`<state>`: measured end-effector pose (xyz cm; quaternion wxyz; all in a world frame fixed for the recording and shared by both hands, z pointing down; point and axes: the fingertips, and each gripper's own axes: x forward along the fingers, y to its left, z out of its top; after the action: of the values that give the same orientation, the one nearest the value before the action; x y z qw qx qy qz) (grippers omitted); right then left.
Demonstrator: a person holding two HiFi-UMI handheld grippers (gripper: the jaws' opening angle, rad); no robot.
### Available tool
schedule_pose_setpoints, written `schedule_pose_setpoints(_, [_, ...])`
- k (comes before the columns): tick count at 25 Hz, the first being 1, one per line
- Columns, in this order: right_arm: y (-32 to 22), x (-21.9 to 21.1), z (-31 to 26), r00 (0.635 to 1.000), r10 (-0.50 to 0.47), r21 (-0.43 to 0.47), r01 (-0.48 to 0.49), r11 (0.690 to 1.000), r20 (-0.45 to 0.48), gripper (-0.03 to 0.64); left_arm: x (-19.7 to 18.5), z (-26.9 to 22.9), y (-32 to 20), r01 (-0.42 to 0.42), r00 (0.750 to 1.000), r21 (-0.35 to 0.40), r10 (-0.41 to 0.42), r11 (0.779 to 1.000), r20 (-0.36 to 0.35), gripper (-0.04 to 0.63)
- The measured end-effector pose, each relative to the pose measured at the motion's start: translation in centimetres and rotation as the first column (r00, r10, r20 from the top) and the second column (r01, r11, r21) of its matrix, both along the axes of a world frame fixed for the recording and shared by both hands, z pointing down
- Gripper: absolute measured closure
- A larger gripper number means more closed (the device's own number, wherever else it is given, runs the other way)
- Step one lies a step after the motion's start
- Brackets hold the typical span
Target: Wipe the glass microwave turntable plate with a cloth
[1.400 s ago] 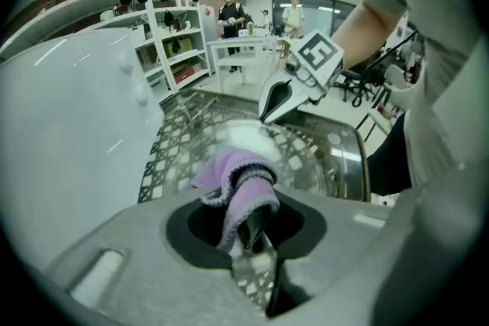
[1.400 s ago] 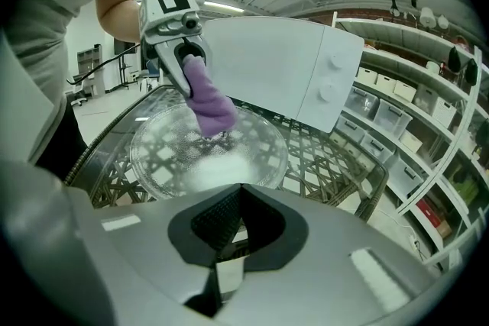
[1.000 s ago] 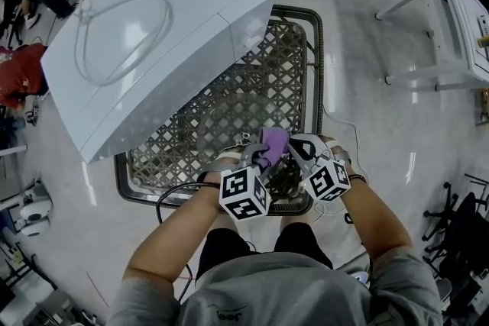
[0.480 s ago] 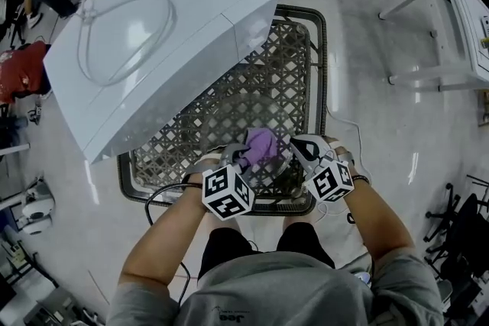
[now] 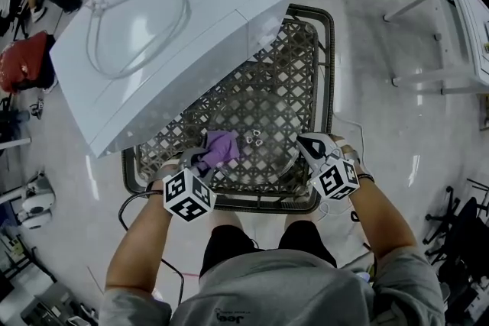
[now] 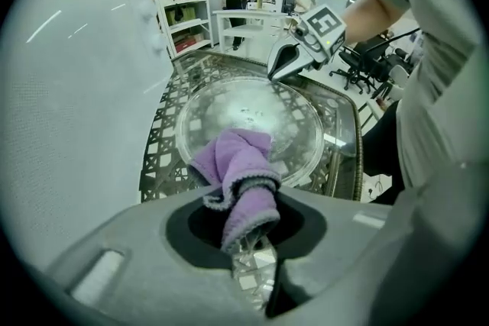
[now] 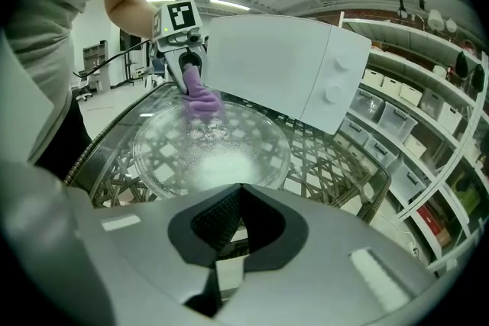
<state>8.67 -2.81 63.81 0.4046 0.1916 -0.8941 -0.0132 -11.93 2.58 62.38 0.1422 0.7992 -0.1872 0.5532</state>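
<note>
You had the left gripper (image 5: 200,161) clamped on a bunched purple fleecy cloth (image 6: 235,172), with its loose folds pressed down onto the near-left part of the round clear glass turntable plate (image 7: 229,156). Gripping the cloth by one end left a soft wad free to rub the glass. The plate lay flat on the woven dark lattice tabletop (image 5: 290,80), just near the big white microwave oven (image 5: 168,34), which stood at the far left and was not touching it. Your right gripper (image 7: 241,195) sat at the plate's near-right rim, opposite the cloth, its jaws drawn together. It was probably there to keep the glass from sliding or spinning under the wiping, though I could not tell whether it really pinched the rim or only rested against it. Cloudy smears showed across the middle of the glass, so the wiping looked under way rather than finished.
</note>
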Motion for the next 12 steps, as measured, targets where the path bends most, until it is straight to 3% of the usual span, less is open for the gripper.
schedule_pose_setpoints(5, [0.0,0.0,0.1,1.0,0.007,0.0,-0.007,1.0,-0.001,0.611,-1.7,-0.1,0.1,0.022,0.999,0.011,-0.022,1.0,0.032,0.503])
schedule_pose_setpoints(8, [0.0,0.0,0.1,1.0,0.008,0.001,-0.008,1.0,-0.003,0.611,-0.7,-0.7,0.1,-0.002,0.999,0.047,0.0,0.999,0.038,0.503])
schedule_pose_setpoints(12, [0.0,0.0,0.1,1.0,0.005,0.007,-0.005,1.0,-0.005,0.611,4.8,-2.5,0.4,-0.031,0.995,0.061,0.037,0.998,-0.091,0.503])
